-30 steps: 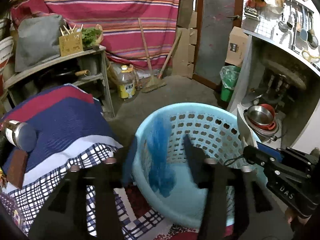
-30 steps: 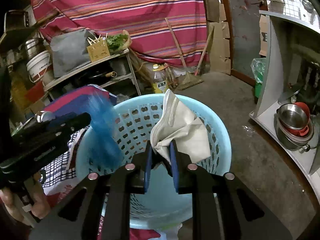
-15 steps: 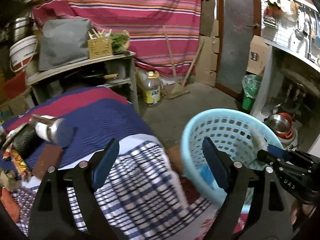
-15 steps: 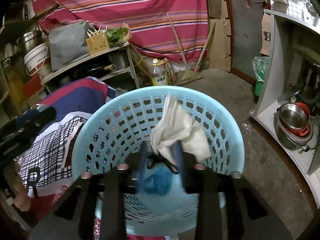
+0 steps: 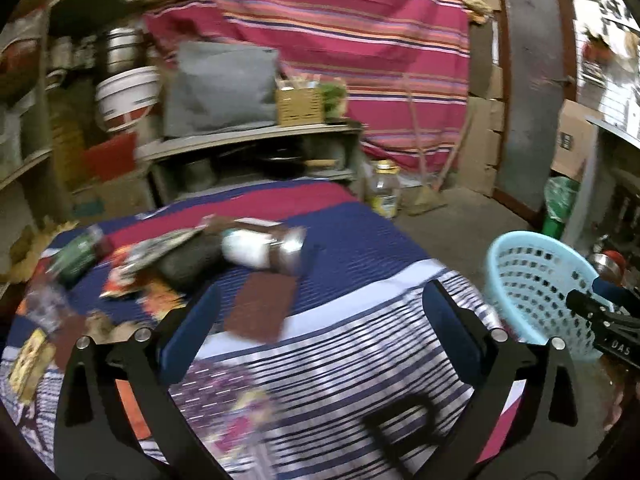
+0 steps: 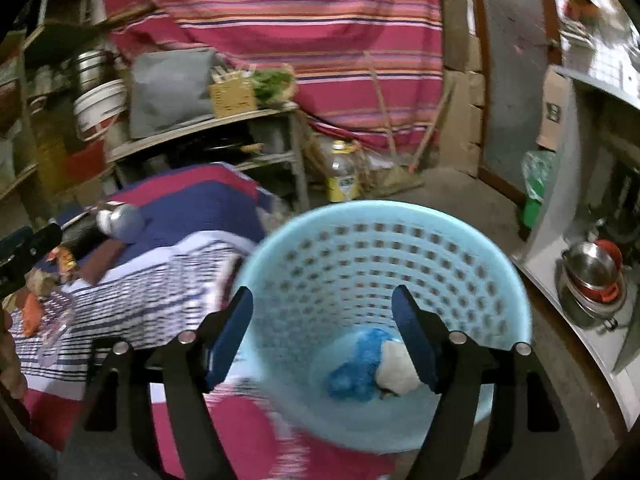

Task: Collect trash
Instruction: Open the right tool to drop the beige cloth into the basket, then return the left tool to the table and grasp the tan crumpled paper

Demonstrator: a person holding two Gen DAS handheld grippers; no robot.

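While the left gripper [image 5: 320,320] hangs over the striped cloth of the bed [image 5: 360,248], its jaws are opening and already stand wide, with nothing between the blue pads [image 5: 188,332]. Below and ahead of it, toward the far left corner of the bed, the litter lies in a blurred heap: a metal flask [image 5: 268,246] on its side near the middle, a dark brown flat packet [image 5: 260,308] just in front of the flask and nearest the gripper, a green packet [image 5: 78,254] at the far left edge, and crumpled printed wrappers [image 5: 136,264] between them. More wrappers lie along the left edge, too smeared to name.

The right gripper [image 6: 324,336] hovers above the light blue basket [image 6: 500,280], which stands on the floor just beside the bed's right edge. Its jaws are opening too, and nothing is pinched between its pads [image 6: 230,336]. At the bottom of the basket lie a crumpled blue piece [image 6: 356,364] and a white wad [image 6: 394,368], touching each other, the white one partly hidden behind the right-hand pad.

In the left wrist view the basket shows at the right edge, with the tip of the right gripper over its rim.
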